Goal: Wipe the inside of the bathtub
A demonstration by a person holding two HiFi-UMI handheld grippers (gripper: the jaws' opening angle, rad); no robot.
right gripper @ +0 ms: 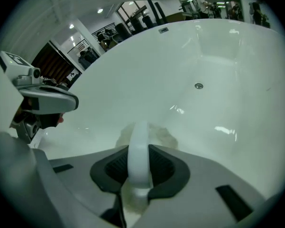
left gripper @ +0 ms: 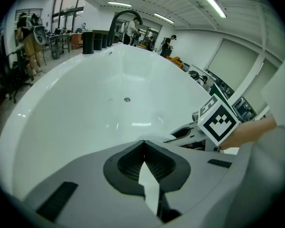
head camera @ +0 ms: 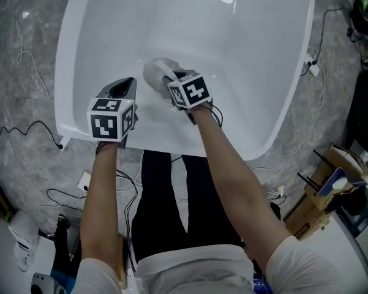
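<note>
L hand-held gripper (left gripper: 143,146): jaws closed tip to tip, nothing btwn them. Hovers just inside the near rim, beside the R one, not touching it.
R hand-held gripper (right gripper: 139,161): clamped on the white handle of a scrubber (right gripper: 138,146); handle runs fwd btwn the jaws.
Pad (head camera: 154,72): pale, fluffy, just beyond the R jaw tips. Looks to lie against the tub's near sloped wall; how hard it presses I can't tell.
Bathtub (head camera: 251,60): white, glossy, open below both grippers. No dirt or foam visible, so wiped vs unwiped areas can't be told apart.
Drain (right gripper: 198,85): small metal disc further along the floor, well apart from the pad.
Tap (left gripper: 123,18): dark arch at the far rim.
Step in hand (judgement): wiping the near end w/ the R gripper; L idle.
Doing it well: hold the pad flat to the curve, overlap strokes, work from the near wall twd the drain. Firm grip, as a smooth handle may twist in the jaws. Keep L clear of the stroke path.
</note>
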